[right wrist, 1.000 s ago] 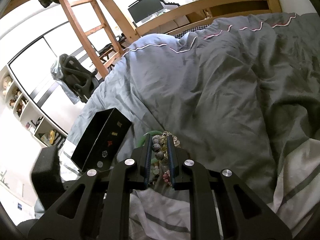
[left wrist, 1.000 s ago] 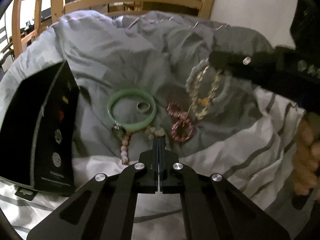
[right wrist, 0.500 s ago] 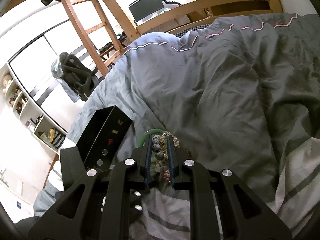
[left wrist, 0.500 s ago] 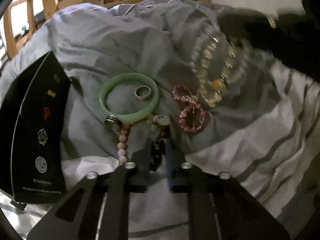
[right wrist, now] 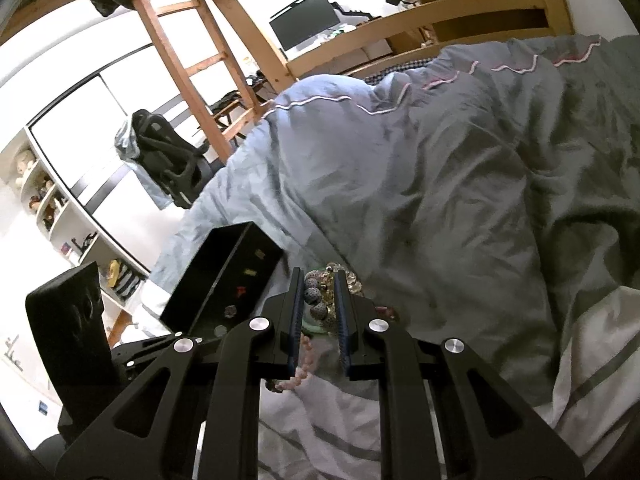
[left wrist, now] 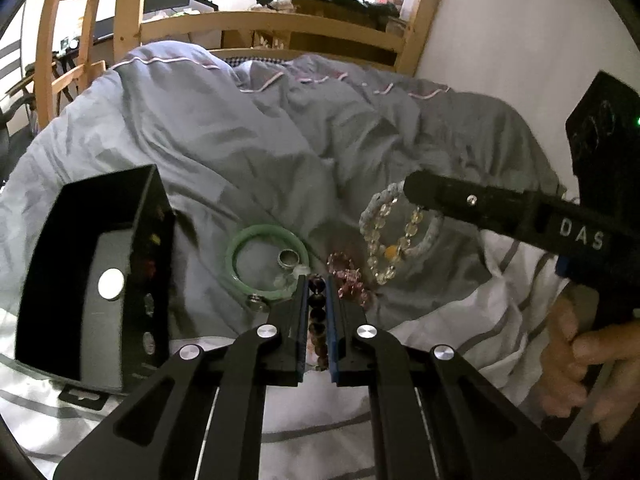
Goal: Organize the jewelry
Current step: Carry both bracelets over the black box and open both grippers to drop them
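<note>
My left gripper point(left wrist: 317, 280) is shut on a dark bead bracelet point(left wrist: 318, 320), lifted above the bedding. A green bangle point(left wrist: 267, 260) with a silver ring point(left wrist: 289, 258) inside lies just ahead, a pink bead bracelet point(left wrist: 349, 276) to its right. My right gripper point(right wrist: 317, 276) is shut on a cluster of bracelets with grey lava beads point(right wrist: 316, 300); in the left wrist view its finger point(left wrist: 472, 200) holds up clear and pale bead bracelets point(left wrist: 394, 240). An open black box point(left wrist: 92, 276) stands at the left; it also shows in the right wrist view point(right wrist: 228, 280).
A grey duvet point(left wrist: 260, 140) covers the bed, with a white striped sheet point(left wrist: 460, 320) at the front. A wooden bed frame point(left wrist: 280, 28) and ladder point(right wrist: 192, 60) stand behind. A wall is at the right. A pink bead strand point(right wrist: 304, 364) hangs below my right gripper.
My left gripper opened, closed on the dark bead bracelet and lifted it up and back. The right gripper kept holding its bracelets nearly still.
</note>
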